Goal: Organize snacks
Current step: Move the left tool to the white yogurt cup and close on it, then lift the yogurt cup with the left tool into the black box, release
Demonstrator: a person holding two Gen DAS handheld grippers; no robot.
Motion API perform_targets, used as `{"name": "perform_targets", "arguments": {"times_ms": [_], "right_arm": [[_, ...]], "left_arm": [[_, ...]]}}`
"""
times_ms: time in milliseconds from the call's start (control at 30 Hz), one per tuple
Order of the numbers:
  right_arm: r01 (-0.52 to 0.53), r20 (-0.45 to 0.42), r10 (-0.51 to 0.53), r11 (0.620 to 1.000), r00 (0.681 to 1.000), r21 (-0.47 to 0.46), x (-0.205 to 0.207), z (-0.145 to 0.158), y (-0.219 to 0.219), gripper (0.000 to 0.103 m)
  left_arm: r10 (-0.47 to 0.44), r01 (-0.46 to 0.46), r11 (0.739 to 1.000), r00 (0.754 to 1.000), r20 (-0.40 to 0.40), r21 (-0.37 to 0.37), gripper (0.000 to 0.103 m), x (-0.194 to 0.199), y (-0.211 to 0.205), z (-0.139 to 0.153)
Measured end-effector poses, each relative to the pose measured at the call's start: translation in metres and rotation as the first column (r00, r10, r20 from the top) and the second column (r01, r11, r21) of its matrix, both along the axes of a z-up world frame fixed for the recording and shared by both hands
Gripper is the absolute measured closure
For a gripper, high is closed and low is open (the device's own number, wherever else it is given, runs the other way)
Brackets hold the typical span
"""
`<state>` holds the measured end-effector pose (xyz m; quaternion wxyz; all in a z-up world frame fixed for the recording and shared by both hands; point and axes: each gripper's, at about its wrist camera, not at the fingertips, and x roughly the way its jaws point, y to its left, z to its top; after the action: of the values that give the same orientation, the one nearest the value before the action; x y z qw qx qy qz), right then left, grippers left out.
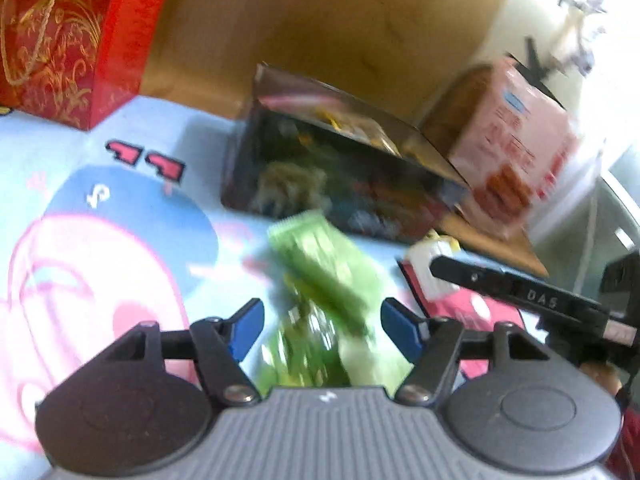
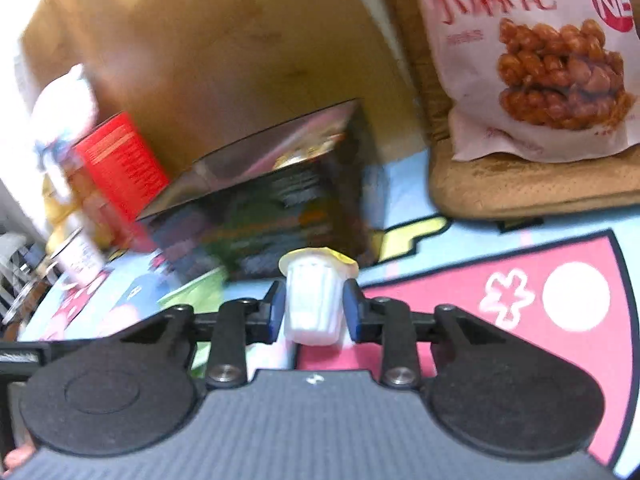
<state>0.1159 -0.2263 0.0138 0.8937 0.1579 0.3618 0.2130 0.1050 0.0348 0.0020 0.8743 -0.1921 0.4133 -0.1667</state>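
A green snack packet [image 1: 324, 276], blurred, lies lengthwise between the blue pads of my left gripper [image 1: 322, 326]. Bare mat shows between the left pad and the packet, so the jaws stand open around it. My right gripper [image 2: 314, 308] is shut on a small white jelly cup [image 2: 312, 304] with a yellow lid, held upright just above the mat. In the left wrist view the same cup [image 1: 430, 256] sits at the tip of the right gripper's black finger [image 1: 512, 292], to the right of the green packet. A corner of the green packet [image 2: 200, 292] shows left of the cup.
An open dark snack box [image 1: 340, 168] [image 2: 272, 200] stands just behind both grippers on the cartoon mat [image 1: 120, 240]. A pink bag of fried twists [image 1: 516, 152] [image 2: 540, 60] rests on a brown cushion [image 2: 520, 188]. A red gift bag [image 1: 68, 40] stands far left, a red carton [image 2: 120, 168] beside the box.
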Motion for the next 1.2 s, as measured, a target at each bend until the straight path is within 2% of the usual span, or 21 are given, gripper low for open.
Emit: {"name": "perform_targets", "arguments": {"times_ms": [133,233,333,433,533,600,800,967,1200], "right_arm": [[-0.152,0.071,0.155,0.987,0.985,-0.042,-0.05,0.022,0.025,0.069],[-0.279,0.17,0.302,0.949,0.938,-0.147,-0.093,0.033,0.054,0.069],[-0.372,0.24,0.454,0.872,0.858,-0.318,-0.135,0.029,0.087,0.069],[-0.461,0.195,0.561,0.797,0.804,-0.39,-0.161,0.012,0.108,0.068],[-0.442,0.237,0.58,0.777,0.779,-0.448,-0.179,0.007,0.117,0.068],[-0.429,0.242,0.573,0.779,0.783,-0.458,-0.182,0.008,0.117,0.065],[-0.421,0.192,0.53,0.807,0.826,-0.415,-0.188,-0.005,0.11,0.06],[-0.374,0.186,0.443,0.873,0.877,-0.314,-0.19,-0.01,0.102,0.06],[-0.363,0.184,0.429,0.88,0.885,-0.305,-0.19,-0.01,0.105,0.059]], "left_arm": [[-0.055,0.057,0.997,0.998,0.04,-0.057,0.03,-0.038,0.012,0.009],[-0.07,0.079,0.991,0.994,0.085,-0.103,0.027,-0.063,0.023,0.015],[-0.066,0.074,0.996,0.989,0.135,-0.056,0.024,-0.091,0.029,0.021],[-0.081,0.083,0.996,0.988,0.134,-0.012,0.027,-0.106,0.026,0.017],[-0.097,0.095,0.995,0.99,0.1,0.023,0.032,-0.119,0.021,0.007],[-0.093,0.092,0.996,0.991,0.094,0.015,0.032,-0.126,0.021,-0.001],[-0.095,0.097,0.995,0.991,0.094,-0.016,0.042,-0.134,0.026,-0.002],[-0.114,0.118,0.993,0.988,0.1,-0.033,0.054,-0.135,0.025,-0.001],[-0.118,0.123,0.991,0.989,0.093,-0.046,0.054,-0.136,0.026,-0.002]]}}
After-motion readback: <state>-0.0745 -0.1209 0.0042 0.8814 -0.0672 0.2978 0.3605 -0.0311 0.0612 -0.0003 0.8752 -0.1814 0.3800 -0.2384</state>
